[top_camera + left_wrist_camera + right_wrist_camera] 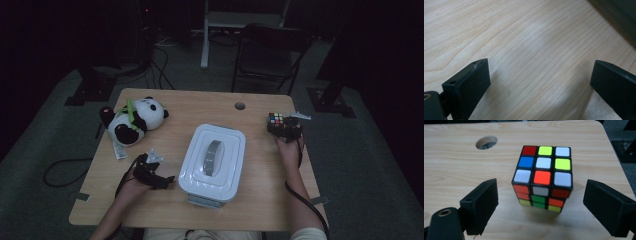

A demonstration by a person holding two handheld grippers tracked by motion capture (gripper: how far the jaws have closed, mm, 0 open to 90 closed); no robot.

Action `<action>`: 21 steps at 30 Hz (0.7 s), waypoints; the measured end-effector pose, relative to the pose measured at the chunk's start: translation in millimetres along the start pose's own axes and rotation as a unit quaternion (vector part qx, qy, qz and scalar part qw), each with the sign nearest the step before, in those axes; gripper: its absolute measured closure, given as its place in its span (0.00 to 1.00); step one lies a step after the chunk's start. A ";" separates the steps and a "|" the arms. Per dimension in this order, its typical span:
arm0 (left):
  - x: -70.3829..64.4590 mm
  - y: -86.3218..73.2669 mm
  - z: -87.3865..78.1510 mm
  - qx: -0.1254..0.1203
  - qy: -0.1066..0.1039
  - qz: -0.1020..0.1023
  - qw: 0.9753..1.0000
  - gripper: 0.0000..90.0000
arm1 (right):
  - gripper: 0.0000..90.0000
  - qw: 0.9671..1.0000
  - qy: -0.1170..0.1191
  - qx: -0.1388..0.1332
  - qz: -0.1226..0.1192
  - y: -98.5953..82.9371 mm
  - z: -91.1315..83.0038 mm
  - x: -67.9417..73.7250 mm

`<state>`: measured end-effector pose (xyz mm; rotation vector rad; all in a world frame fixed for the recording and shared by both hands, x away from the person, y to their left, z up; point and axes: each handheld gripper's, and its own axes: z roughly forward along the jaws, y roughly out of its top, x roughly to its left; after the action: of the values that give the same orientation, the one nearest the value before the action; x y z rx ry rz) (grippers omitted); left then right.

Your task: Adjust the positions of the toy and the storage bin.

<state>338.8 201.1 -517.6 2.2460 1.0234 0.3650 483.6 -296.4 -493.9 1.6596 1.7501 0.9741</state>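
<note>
Two grippers work a wooden table [260, 200], and the job looks barely begun. Right gripper [541, 202] has its jaws spread wide on either side of a scrambled puzzle cube [542, 178], which stands on the tabletop near the far right corner, just short of the round cable hole [486, 142]; neither jaw touches it, so the cube is approached but not yet gripped or lifted. Left gripper [539, 85] hangs with jaws released over bare wood near the front left, grasping nothing, just beside the white lidded box [212, 162] at the table's centre. That box sits with its lid on and its grey handle flat. A plush panda [135, 120] lies untouched at the far left. Closing on the cube appears to be the step in hand, with any carrying left to do
</note>
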 end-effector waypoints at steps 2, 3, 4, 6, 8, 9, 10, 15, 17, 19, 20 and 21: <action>0.2 -1.2 -0.2 -0.003 -0.001 -0.001 1.000 0.04 | 0.14 1.000 -0.004 0.007 -0.002 3.1 6.1 1.7; 0.3 -1.8 -0.1 -0.006 -0.002 -0.001 1.000 0.04 | 0.14 1.000 -0.007 0.010 -0.001 4.3 9.0 2.1; 0.4 -2.1 0.3 -0.005 -0.002 -0.002 1.000 0.04 | 0.14 1.000 -0.008 0.012 0.000 5.4 12.1 2.2; 0.4 -2.5 0.4 -0.005 0.000 0.002 1.000 0.04 | 0.15 1.000 -0.012 0.021 0.001 7.1 17.9 3.2; 1.1 -2.7 0.3 -0.007 0.000 0.000 1.000 0.04 | 0.16 1.000 -0.018 0.024 0.000 7.9 21.8 4.1; 1.6 -2.9 0.3 -0.008 0.001 0.000 1.000 0.04 | 0.18 0.999 -0.022 0.027 0.001 8.1 23.5 4.5; 2.1 -3.3 0.1 -0.008 0.004 -0.001 1.000 0.04 | 0.23 0.999 -0.027 0.027 0.000 7.8 24.3 4.7; 1.7 -5.0 0.8 -0.012 0.012 0.002 1.000 0.04 | 0.35 0.999 -0.027 0.042 -0.001 6.9 26.2 3.0; 1.4 -5.4 1.1 -0.015 0.012 0.002 1.000 0.04 | 0.36 0.999 -0.020 0.045 -0.003 7.0 25.3 2.0; 1.0 -6.0 1.3 -0.018 0.013 0.001 1.000 0.04 | 0.37 0.999 -0.018 0.046 -0.005 7.0 24.5 1.8; 0.8 -6.5 1.4 -0.021 0.013 0.000 1.000 0.04 | 0.37 0.999 -0.015 0.047 -0.007 7.0 24.1 1.6; 0.7 -7.1 1.8 -0.024 0.014 0.000 1.000 0.04 | 0.37 0.999 -0.014 0.048 -0.008 6.9 23.2 1.8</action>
<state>336.1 204.3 -523.6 2.2033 1.0175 0.4173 506.0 -291.5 -502.1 1.7068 1.8143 0.8675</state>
